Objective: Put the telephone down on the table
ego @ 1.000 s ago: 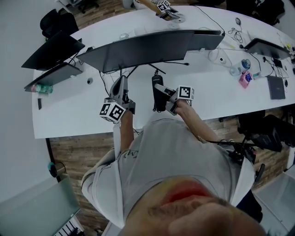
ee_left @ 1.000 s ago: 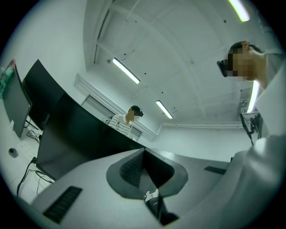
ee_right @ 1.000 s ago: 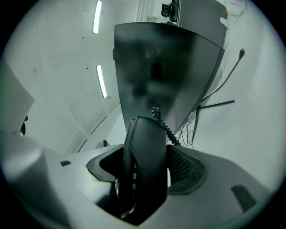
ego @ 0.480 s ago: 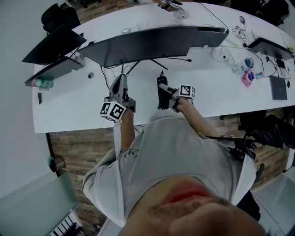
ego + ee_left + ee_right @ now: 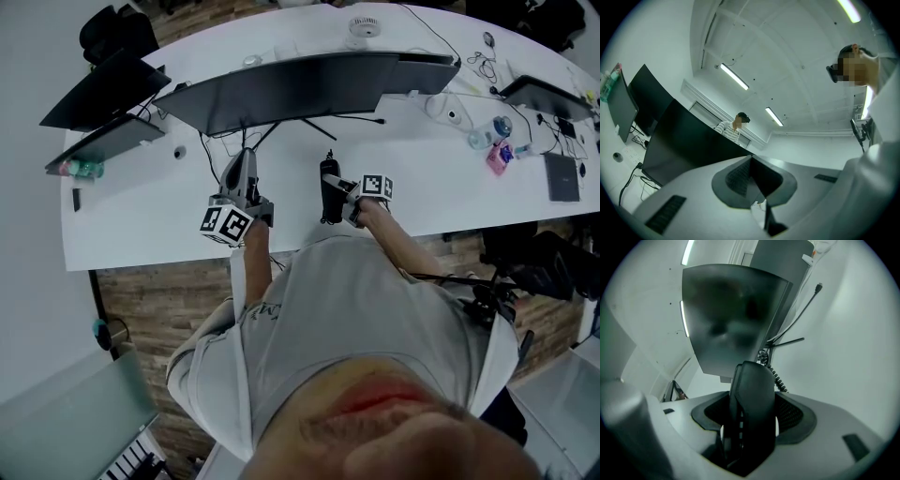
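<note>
The black telephone handset (image 5: 327, 190) hangs over the white table (image 5: 150, 220) near its front edge, in front of the curved monitor. My right gripper (image 5: 332, 187) is shut on it. In the right gripper view the handset (image 5: 752, 408) fills the gap between the jaws, and its coiled cord (image 5: 772, 369) runs off toward the monitor's stand. Whether the handset touches the table I cannot tell. My left gripper (image 5: 243, 162) is held beside it to the left, tilted up, with its jaws (image 5: 751, 174) shut and nothing in them.
A wide curved monitor (image 5: 300, 89) stands across the middle of the table, with cables under it. Two more screens (image 5: 98, 94) stand at the left end. Bottles (image 5: 492, 131), a pink item (image 5: 495, 157) and a dark tablet (image 5: 561, 176) lie at the right. Another person (image 5: 733, 126) stands behind the monitor.
The right gripper with the handset has shifted slightly away from me. The left gripper has stayed where it was, still shut.
</note>
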{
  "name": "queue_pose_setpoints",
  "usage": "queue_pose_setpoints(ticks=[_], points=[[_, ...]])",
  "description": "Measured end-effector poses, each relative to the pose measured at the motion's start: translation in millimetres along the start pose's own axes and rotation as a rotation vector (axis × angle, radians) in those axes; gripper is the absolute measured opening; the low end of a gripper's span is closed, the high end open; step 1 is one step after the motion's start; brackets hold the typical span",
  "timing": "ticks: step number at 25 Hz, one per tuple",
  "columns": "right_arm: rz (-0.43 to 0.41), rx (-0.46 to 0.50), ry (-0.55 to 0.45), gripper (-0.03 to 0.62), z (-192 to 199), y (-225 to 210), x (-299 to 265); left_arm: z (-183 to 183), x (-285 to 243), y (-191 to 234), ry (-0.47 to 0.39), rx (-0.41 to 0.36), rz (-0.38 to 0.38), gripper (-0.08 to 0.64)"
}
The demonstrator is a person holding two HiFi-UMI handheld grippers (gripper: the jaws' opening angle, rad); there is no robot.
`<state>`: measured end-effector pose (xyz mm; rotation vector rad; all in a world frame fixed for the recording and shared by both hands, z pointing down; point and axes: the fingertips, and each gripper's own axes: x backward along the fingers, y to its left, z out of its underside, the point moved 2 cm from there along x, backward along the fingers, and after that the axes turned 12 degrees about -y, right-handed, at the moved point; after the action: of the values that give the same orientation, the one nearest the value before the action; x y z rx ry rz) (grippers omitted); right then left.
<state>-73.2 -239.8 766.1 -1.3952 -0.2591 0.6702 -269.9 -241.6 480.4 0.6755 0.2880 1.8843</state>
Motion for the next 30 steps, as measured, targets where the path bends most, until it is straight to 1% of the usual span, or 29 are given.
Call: queue_pose_setpoints(ticks=[5,7,9,16,21,25,30], points=[[0.054,0.021,0.042,0.299,5.3,-31.3,4.1,6.3,-3.5,-4.9,0.013,0.032,0.009,0.009],[0.091,0.018,0.05,0.299,10.5,-47.2,7.6,7.2,-0.9,-5.8,0.023,0.028,0.006,0.009],[0.109,0.017,0.055,0.299,14.5,-58.3,10.7,7.0,2.4,-4.6,0.027,0.024,-0.003,0.009],[0.132,0.052,0.079,0.299,17.7,-81.6,16.6,9.0,9.2,-8.2,0.032,0.017,-0.011,0.009],[0.158,0.064,0.077,0.299,17.8,-95.2,19.3,6.5,15.6,-7.5,0.023,0.014,-0.027,0.009],[0.194,0.1,0.104,0.299,19.3,-106.0,21.2,4.5,16.1,-6.5,0.017,0.008,-0.032,0.009],[0.234,0.107,0.109,0.299,21.6,-121.0,25.0,4.5,17.5,-5.5,0.017,0.005,-0.037,0.009]])
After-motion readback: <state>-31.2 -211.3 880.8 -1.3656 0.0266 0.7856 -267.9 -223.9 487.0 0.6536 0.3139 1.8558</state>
